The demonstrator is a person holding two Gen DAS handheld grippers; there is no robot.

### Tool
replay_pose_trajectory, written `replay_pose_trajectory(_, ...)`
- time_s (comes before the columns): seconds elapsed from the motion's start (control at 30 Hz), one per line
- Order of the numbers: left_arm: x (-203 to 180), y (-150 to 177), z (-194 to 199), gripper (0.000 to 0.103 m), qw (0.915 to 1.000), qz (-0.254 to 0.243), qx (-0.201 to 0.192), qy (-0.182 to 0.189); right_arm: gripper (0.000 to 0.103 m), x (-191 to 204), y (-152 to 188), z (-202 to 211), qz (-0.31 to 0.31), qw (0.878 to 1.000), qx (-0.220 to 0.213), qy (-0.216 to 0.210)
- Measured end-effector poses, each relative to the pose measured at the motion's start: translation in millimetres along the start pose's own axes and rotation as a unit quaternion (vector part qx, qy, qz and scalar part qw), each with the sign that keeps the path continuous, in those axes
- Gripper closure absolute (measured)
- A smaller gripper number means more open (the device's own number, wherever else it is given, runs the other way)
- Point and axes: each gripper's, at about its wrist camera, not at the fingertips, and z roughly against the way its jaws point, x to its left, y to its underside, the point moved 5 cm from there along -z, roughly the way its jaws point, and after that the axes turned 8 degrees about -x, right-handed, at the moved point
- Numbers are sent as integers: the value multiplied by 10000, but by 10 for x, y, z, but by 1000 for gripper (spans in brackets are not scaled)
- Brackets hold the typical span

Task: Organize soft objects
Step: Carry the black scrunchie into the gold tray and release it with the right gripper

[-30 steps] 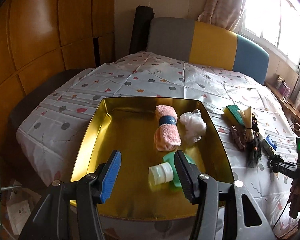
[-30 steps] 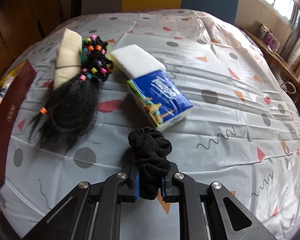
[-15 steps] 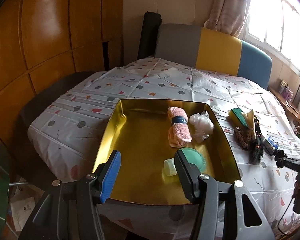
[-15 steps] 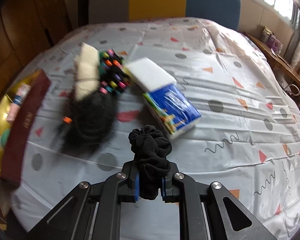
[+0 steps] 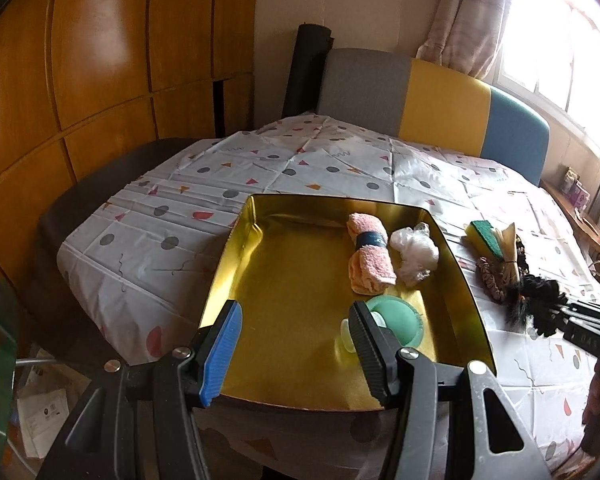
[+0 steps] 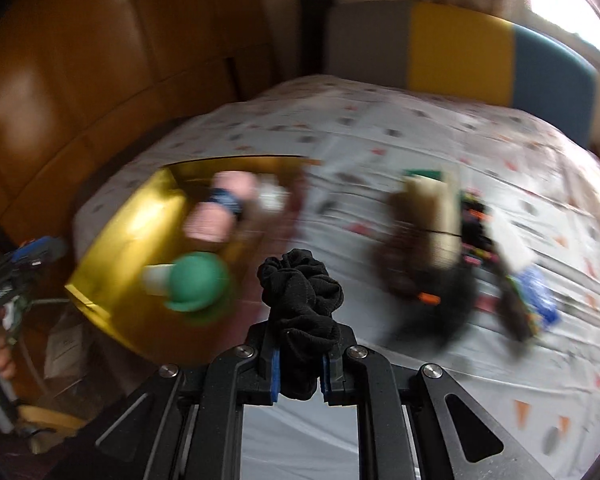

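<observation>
A gold tray (image 5: 236,264) on the table holds a rolled pink towel (image 5: 370,256), a white fluffy bundle (image 5: 414,250) and a green round item with a white cap (image 5: 400,320). My left gripper (image 5: 296,316) hangs open and empty over the tray's near edge. My right gripper (image 6: 300,350) is shut on a black scrunchie (image 6: 300,292), above the table just right of the tray (image 6: 140,220); its view is blurred by motion. In the left wrist view the right gripper (image 5: 580,316) and scrunchie (image 5: 540,300) show at the right edge.
Right of the tray lie a green and yellow sponge (image 5: 486,234), a patterned scrunchie (image 5: 490,276), a black hairpiece with coloured beads (image 6: 448,304) and a blue tissue pack (image 6: 538,296). A grey, yellow and blue chair back (image 5: 440,96) stands behind the table; wooden cabinets (image 5: 100,80) line the left.
My right gripper has swung left toward the tray and risen, still holding the black scrunchie. The left gripper has drawn back a little from the tray, still open.
</observation>
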Motion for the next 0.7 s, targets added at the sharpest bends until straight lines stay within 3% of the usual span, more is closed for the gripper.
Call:
replay_pose_trajectory(0.13,44,-15,-12,47,10000,23,-34,-47,89,512,-40,-140,355,9980,84,-510)
replay_pose_trajectory(0.27,82,-22,-25,47,10000,46,-47,-68,89,827,12,-319,731,9948,268,-657)
replay_pose_trajectory(0.7,138,35,-109,47,9999,76,58,-124,87,1039,198,-620,1276,9873,756,-574)
